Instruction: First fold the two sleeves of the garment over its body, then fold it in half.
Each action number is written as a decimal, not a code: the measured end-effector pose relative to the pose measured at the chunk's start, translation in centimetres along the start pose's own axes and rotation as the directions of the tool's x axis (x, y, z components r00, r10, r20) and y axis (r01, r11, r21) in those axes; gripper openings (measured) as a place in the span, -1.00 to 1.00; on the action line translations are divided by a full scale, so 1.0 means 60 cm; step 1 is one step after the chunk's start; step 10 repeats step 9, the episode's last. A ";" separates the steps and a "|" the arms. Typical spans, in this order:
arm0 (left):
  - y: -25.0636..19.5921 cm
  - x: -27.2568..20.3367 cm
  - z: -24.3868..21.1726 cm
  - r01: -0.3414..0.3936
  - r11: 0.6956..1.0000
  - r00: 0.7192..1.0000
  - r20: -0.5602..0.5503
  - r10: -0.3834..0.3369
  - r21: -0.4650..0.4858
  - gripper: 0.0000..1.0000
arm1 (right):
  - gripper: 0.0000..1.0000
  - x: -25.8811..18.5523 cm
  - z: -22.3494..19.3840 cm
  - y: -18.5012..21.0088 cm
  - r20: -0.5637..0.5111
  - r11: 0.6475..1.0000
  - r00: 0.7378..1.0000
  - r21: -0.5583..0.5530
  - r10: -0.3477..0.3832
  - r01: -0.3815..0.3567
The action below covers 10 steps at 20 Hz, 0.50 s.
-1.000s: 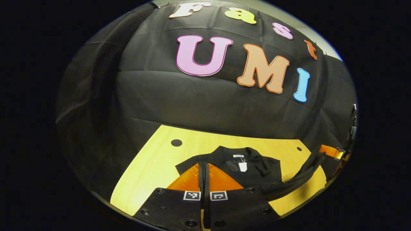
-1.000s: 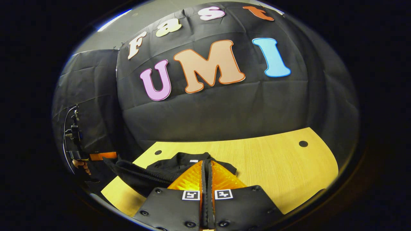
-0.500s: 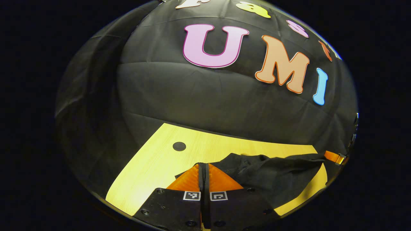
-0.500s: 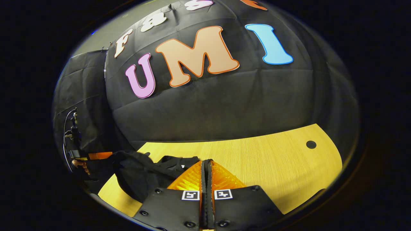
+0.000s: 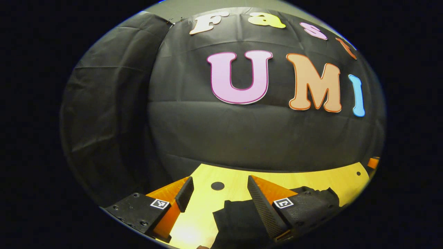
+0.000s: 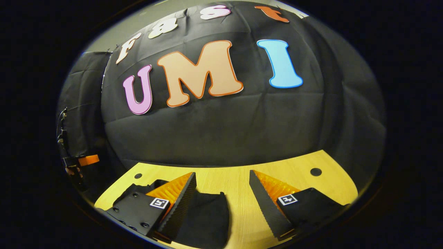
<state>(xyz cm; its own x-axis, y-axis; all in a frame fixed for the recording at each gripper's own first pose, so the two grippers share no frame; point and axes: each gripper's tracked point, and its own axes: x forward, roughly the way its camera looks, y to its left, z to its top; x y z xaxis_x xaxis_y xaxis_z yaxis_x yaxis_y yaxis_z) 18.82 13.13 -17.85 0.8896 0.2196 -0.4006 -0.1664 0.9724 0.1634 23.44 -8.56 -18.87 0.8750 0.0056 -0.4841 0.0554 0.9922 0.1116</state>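
garment (image 6: 207, 216): matt black cloth | table (image 6: 238, 180): smooth pale wood

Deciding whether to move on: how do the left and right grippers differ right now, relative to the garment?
The left gripper frames the garment's left edge and bare table, cloth lying nearer its right-hand finger; the right gripper frames the other edge, cloth by its left-hand finger. In the right gripper view the left gripper sits far off at the booth's edge; in the left gripper view the right one barely peeks in. Both have jaws wide open, gripping nothing, with the black garment below.
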 end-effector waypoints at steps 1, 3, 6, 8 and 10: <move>0.000 -0.017 0.014 0.005 1.000 1.000 0.019 -0.005 -0.001 0.87 | 0.97 -0.024 0.009 0.003 0.025 1.000 1.000 -0.002 0.000 0.000; -0.003 -0.059 0.051 0.028 0.999 0.997 0.078 -0.025 -0.033 0.87 | 0.97 -0.078 0.027 0.006 0.070 1.000 0.997 -0.008 -0.022 0.023; 0.005 -0.137 0.095 0.057 0.997 0.989 0.142 -0.050 -0.044 0.86 | 0.95 -0.171 0.051 0.030 0.148 0.999 0.988 -0.021 -0.036 0.039; 0.012 -0.190 0.095 0.057 0.998 0.987 0.152 -0.054 -0.011 0.86 | 0.94 -0.240 0.058 0.041 0.204 0.996 0.977 -0.040 -0.067 0.076; 0.020 -0.220 0.092 0.057 0.998 0.987 0.152 -0.056 0.002 0.86 | 1.00 -0.267 0.054 0.043 0.218 0.993 0.972 -0.053 -0.087 0.101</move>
